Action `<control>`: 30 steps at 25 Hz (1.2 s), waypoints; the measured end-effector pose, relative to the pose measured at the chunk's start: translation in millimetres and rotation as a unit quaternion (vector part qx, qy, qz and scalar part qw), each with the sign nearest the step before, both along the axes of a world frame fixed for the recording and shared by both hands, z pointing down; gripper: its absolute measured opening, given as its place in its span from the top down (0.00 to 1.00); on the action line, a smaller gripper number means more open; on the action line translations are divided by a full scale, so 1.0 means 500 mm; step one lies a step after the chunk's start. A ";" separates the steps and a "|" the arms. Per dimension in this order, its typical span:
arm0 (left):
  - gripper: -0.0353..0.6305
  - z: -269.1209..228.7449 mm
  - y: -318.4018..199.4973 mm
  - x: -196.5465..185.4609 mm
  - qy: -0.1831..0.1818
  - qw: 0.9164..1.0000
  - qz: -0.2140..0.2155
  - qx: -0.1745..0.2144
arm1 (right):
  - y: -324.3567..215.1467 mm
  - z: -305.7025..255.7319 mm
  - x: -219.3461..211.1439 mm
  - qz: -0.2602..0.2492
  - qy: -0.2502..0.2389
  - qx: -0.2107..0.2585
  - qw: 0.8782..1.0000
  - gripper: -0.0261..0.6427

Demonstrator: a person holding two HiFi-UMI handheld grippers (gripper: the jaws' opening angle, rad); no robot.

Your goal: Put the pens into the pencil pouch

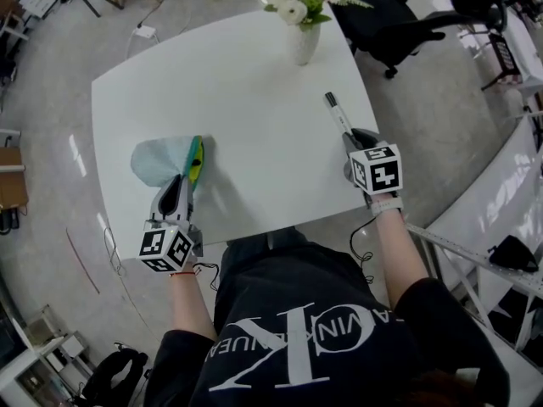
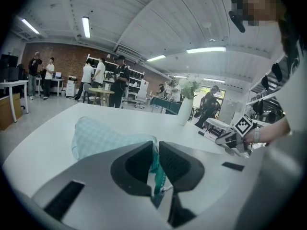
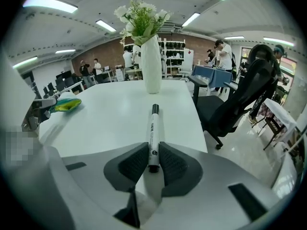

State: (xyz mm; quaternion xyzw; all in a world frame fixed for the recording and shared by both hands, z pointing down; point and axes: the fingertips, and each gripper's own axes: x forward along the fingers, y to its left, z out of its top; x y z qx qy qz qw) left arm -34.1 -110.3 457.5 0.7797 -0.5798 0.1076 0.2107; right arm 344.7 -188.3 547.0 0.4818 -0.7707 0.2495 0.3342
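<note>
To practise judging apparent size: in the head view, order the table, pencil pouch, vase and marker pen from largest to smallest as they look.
1. table
2. pencil pouch
3. vase
4. marker pen: about as long as the vase, far thinner. The vase stands farther from the camera, so this pair is unsure.

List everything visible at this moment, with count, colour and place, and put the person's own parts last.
table: one, white, centre of the head view.
pencil pouch: one, pale blue check with a green-yellow edge, on the table's left side.
pen: one, white with a black cap, on the table's right side.
vase: one, white, holding white flowers, at the table's far edge.
office chair: one, black, on the floor beyond the table's far right corner.
people: several, standing far off by a brick wall.
left gripper: one, grey with black pads, pinching the pencil pouch's edge.
right gripper: one, grey with black pads, closed on the pen's near end.
</note>
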 end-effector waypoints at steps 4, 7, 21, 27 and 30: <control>0.88 -0.001 0.004 -0.003 0.001 1.000 0.002 0.003 | 0.002 -0.019 -0.031 -0.010 -0.030 0.008 0.999 0.84; 0.88 -0.005 0.011 -0.016 0.003 1.000 -0.002 0.006 | 0.012 -0.040 -0.103 -0.051 -0.053 0.012 0.997 0.84; 0.88 -0.020 0.043 -0.141 0.024 1.000 -0.008 0.016 | 0.137 -0.086 -0.530 -0.278 -0.102 -0.013 0.955 0.84; 0.88 -0.020 0.046 -0.168 0.034 0.999 -0.004 0.018 | 0.187 -0.090 -0.642 -0.355 -0.091 -0.026 0.930 0.84; 0.88 -0.021 0.045 -0.167 0.038 0.999 0.001 0.021 | 0.200 -0.088 -0.676 -0.381 -0.078 -0.029 0.921 0.84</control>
